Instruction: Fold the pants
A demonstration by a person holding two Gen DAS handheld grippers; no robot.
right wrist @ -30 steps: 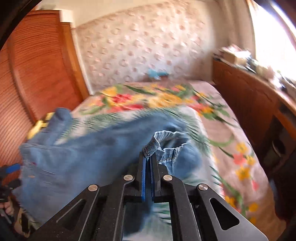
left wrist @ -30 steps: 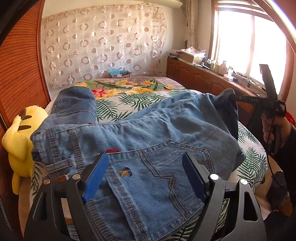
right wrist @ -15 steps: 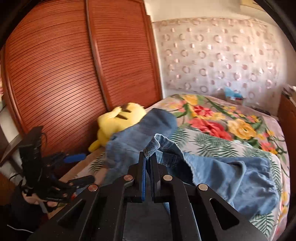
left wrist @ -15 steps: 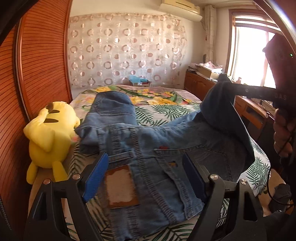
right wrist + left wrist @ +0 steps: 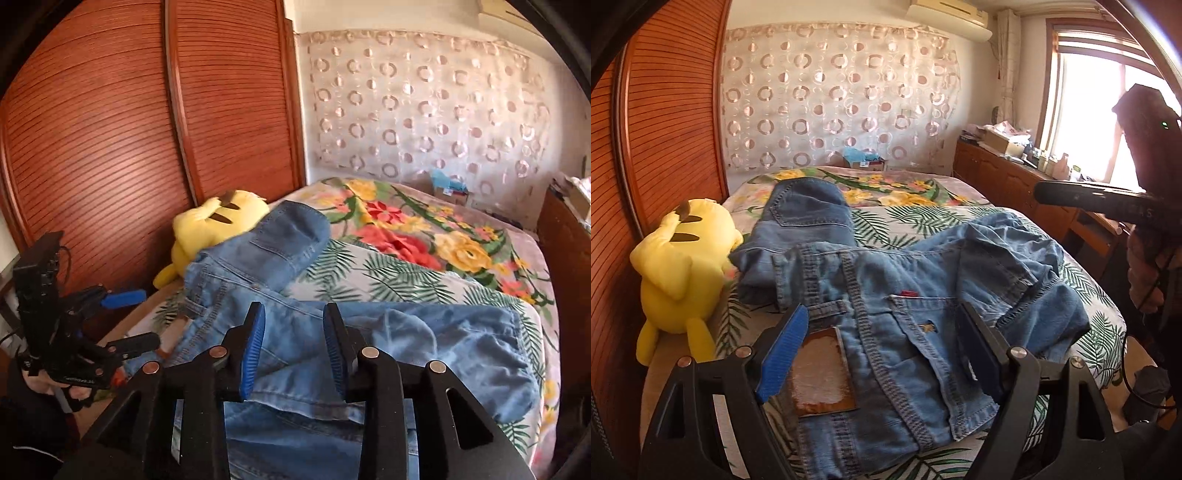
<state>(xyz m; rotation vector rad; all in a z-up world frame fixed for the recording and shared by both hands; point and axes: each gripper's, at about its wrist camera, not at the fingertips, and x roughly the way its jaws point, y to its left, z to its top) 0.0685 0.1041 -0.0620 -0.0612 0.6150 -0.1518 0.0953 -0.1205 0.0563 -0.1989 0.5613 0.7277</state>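
- Left wrist view: the left gripper (image 5: 882, 354) is spread wide and grasps nothing, low in the frame over the jeans (image 5: 905, 295), which lie mid-frame on the bed (image 5: 923, 218); a yellow plush toy (image 5: 683, 273) sits at left.
- Right wrist view: the right gripper (image 5: 293, 349) is parted and empty above the jeans (image 5: 406, 347) at lower centre.

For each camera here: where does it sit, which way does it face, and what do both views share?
Left wrist: above the jeans' waist end, facing the curtain wall; its open left gripper frames them, right gripper at the right edge.
Right wrist: at the bed's window side, facing the wardrobe; open right gripper over denim, left gripper at left.
Shared: jeans, yellow plush, bed, curtain.
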